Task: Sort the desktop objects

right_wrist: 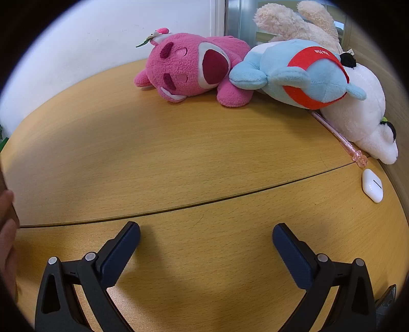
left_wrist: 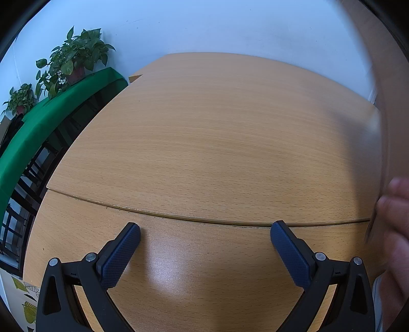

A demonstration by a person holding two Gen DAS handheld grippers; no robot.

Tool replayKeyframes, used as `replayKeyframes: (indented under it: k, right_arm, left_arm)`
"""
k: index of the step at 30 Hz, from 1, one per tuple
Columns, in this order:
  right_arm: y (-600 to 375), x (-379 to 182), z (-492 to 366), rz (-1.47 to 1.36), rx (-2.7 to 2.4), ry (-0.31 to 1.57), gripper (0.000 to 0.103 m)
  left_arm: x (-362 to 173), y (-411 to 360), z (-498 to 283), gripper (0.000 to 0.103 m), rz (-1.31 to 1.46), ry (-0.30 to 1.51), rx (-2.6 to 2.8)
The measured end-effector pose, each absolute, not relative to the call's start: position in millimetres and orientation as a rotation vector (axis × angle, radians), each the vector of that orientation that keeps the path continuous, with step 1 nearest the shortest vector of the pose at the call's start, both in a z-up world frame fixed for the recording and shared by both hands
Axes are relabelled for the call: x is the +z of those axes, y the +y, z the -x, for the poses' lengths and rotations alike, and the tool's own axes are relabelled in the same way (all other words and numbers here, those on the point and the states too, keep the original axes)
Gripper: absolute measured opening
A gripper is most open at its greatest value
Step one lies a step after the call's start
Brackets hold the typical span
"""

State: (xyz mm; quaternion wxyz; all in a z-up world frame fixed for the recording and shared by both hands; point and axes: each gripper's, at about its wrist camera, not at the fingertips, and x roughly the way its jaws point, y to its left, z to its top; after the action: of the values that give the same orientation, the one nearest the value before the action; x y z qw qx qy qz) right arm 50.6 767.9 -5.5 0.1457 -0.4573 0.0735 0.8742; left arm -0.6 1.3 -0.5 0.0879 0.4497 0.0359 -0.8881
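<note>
In the right wrist view a pink plush bear [right_wrist: 194,69], a blue and red plush [right_wrist: 296,74], a white plush [right_wrist: 363,115] and a cream plush [right_wrist: 294,23] lie piled at the table's far right. A pink pen [right_wrist: 337,132] lies by the white plush, and a white earbud case [right_wrist: 372,186] lies nearer. My right gripper [right_wrist: 205,232] is open and empty, low over the wooden table [right_wrist: 153,153], well short of them. My left gripper [left_wrist: 204,231] is open and empty over bare wood [left_wrist: 204,140].
A seam [left_wrist: 179,217] crosses the table in front of both grippers. Potted plants [left_wrist: 74,58] stand on a green ledge [left_wrist: 51,115] beyond the left table edge. A white wall [right_wrist: 89,43] is behind. A blurred hand [left_wrist: 393,229] shows at the right of the left view.
</note>
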Motion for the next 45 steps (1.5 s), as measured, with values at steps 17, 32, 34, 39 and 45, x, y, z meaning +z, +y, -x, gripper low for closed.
replayKeyframes:
  k: [17,32,34,39,45]
  right_arm:
    - [769.3,-2.8,-55.1,1.317,2.52,0.215,0.103]
    - [769.2,-2.9,-55.3,1.316,2.52,0.214,0.103]
    - [769.2,-2.9,-55.3,1.316,2.52,0.214,0.103]
    - [769.3,-2.6,-55.4,1.316,2.52,0.214,0.103]
    - [769.2,-2.8,-55.4,1.316,2.521,0.215,0.103]
  left_arm:
    - [-0.3,1.4,0.7,0.103,-1.337,0.102,-2.644]
    - [-0.4,1.4,0.7,0.103,-1.34,0.104,-2.644]
    - [-0.3,1.6,0.7,0.103,-1.34,0.104,-2.644]
    - [-0.5,1.2,0.7,0.103,-1.34,0.104,-2.644]
    - [-0.3,1.6,0.8,0.103,-1.341,0.104,-2.644]
